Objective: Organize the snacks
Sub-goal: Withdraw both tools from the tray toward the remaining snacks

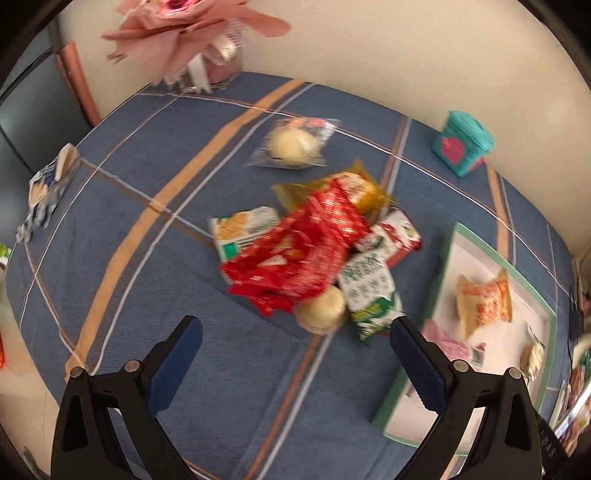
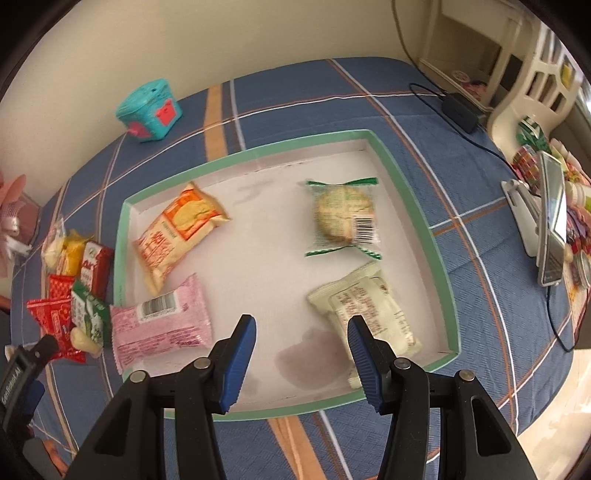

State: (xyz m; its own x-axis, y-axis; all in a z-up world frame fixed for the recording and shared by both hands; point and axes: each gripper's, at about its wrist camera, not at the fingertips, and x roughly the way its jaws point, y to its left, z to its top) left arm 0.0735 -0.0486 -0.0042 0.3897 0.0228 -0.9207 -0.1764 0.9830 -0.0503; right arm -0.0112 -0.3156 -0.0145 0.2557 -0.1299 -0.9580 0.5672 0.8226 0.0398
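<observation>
A pile of snack packets lies on the blue checked tablecloth point(image 1: 147, 280): red packets point(image 1: 295, 254), a green-and-white packet point(image 1: 369, 291), a cracker packet point(image 1: 243, 229), a yellow packet point(image 1: 365, 192) and a round cream cake point(image 1: 323, 314). My left gripper point(image 1: 295, 324) hovers open just before the pile, nothing between its fingers. The green-rimmed white tray point(image 2: 417, 206) holds an orange packet point(image 2: 177, 229), a wrapped round cookie point(image 2: 343, 214), a cream packet point(image 2: 369, 306) and a pink packet point(image 2: 162, 325). My right gripper point(image 2: 302, 320) stands partly open over the tray's near side, empty.
A clear-wrapped bun point(image 1: 291, 146) lies apart behind the pile. A teal box point(image 2: 149, 110) stands by the wall, a pink bouquet point(image 1: 184, 33) at the far left corner. A phone on a stand point(image 2: 550, 218) and a charger cable point(image 2: 461, 110) sit right of the tray.
</observation>
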